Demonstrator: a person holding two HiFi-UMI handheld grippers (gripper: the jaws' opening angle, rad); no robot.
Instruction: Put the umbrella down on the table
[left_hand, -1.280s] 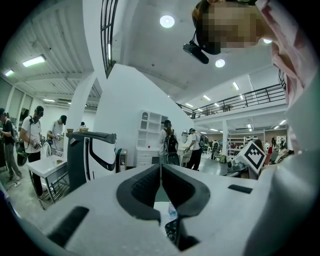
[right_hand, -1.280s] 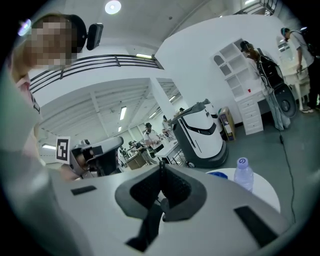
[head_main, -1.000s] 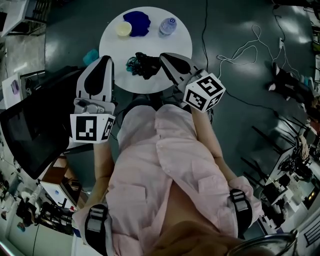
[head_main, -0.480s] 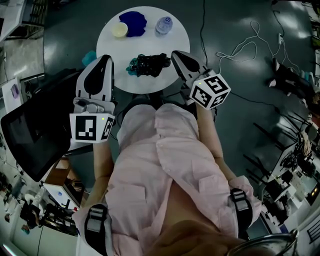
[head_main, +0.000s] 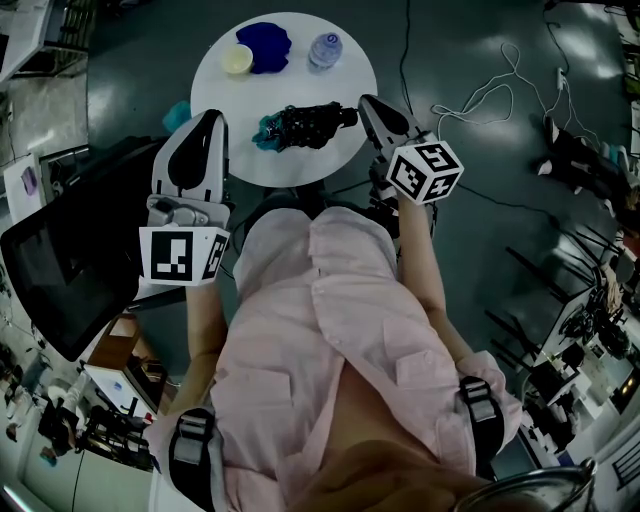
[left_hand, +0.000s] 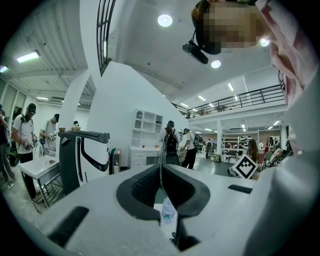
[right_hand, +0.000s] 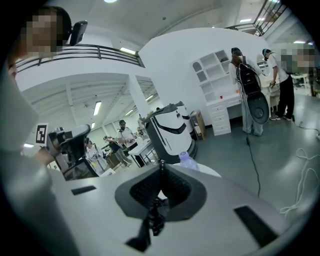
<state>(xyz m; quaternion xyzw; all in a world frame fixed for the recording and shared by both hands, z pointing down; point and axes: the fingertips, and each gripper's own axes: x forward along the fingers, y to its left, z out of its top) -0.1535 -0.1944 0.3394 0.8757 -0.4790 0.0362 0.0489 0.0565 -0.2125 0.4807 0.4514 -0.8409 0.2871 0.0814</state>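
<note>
My right tongs (head_main: 363, 103) pinch the umbrella (head_main: 300, 123), which extends left of them over the worktop (head_main: 290, 75). My left tongs (head_main: 211, 117) are pressed together, empty.

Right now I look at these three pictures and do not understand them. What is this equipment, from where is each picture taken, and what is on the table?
There is no robot: a person holds a two-jaw tool in each hand. The head view comes from a camera on the person's head, looking down. The other two come from cameras riding on each tool, looking along its jaws. On the round table are a blue cloth, a yellow bowl and a bottle. The right tool is shut on one end of a black umbrella, over the table's near side; whether it rests there I cannot tell. The left tool is shut and empty.
</note>
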